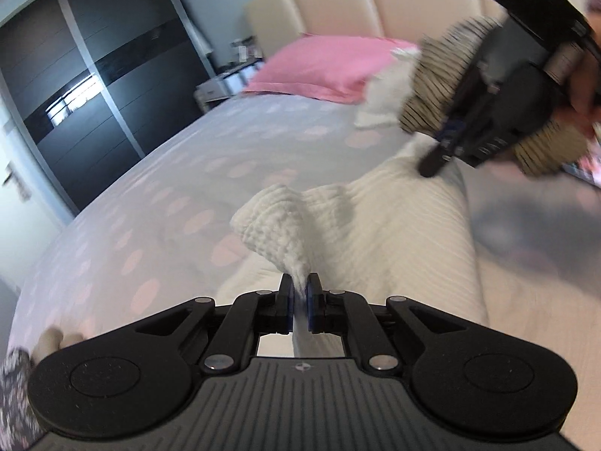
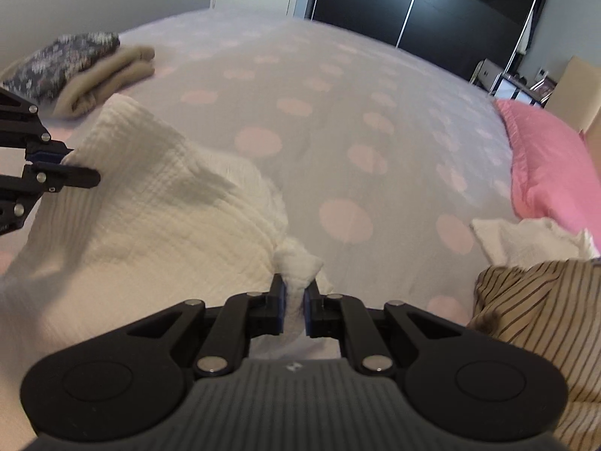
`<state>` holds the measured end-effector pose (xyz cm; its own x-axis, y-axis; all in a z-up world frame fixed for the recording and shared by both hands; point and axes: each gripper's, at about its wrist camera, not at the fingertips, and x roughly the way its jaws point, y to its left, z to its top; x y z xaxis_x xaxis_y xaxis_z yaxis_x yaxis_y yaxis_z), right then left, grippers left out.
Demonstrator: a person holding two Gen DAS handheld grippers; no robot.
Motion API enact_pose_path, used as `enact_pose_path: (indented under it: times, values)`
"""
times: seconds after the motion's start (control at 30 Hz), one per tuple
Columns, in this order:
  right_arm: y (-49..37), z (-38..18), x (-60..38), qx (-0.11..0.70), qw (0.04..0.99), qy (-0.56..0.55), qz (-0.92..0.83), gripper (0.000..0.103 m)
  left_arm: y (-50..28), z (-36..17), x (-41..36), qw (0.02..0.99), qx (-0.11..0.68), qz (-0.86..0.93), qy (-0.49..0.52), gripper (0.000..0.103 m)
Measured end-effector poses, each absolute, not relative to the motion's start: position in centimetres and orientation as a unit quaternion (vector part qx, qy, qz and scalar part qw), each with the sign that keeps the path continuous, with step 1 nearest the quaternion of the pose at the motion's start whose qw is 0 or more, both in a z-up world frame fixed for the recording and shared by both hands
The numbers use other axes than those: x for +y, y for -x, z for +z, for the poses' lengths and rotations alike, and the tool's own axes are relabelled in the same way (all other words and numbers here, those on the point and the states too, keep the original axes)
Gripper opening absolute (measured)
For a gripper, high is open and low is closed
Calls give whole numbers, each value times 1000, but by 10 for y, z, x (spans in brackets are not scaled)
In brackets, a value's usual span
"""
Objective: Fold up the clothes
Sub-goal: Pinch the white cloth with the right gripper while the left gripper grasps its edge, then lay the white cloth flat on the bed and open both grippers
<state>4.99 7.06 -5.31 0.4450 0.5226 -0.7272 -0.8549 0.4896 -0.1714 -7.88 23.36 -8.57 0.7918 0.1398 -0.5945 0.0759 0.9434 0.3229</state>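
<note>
A cream textured garment (image 1: 394,225) (image 2: 157,203) lies spread on the bed, lifted at two corners. My left gripper (image 1: 299,293) is shut on one bunched corner of it, the cloth pinched between the blue pads. In the right wrist view the left gripper (image 2: 64,163) holds the far left corner. My right gripper (image 2: 295,300) is shut on the other corner, a white tuft sticking up between its pads. Seen from the left wrist, the right gripper (image 1: 435,158) hangs at the upper right over the garment's far edge, a hand behind it.
The bed (image 2: 338,120) has a pale cover with pink dots. A pink pillow (image 1: 323,67) (image 2: 556,165) lies by the headboard. A striped garment (image 2: 533,308) and a white cloth (image 2: 526,240) lie at the right. Folded clothes (image 2: 75,71) are stacked at the far left. A dark wardrobe (image 1: 94,86) stands beyond.
</note>
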Motion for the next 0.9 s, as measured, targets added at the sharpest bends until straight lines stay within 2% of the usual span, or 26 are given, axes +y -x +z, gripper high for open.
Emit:
enact_pose_path:
  times: [0.3, 0.4, 0.53, 0.9]
  values:
    - [-22, 49, 53, 218, 848, 180, 448, 11, 106, -2, 265, 966, 252, 54, -33, 4]
    - [-10, 68, 46, 197, 850, 160, 461, 11, 117, 12, 268, 969, 237, 61, -21, 4]
    - [-8, 60, 58, 191, 855, 167, 452, 12, 113, 6, 268, 967, 244, 68, -33, 4]
    - [-69, -19, 128, 275, 844, 179, 425, 12, 64, -68, 308, 939, 329, 102, -21, 4]
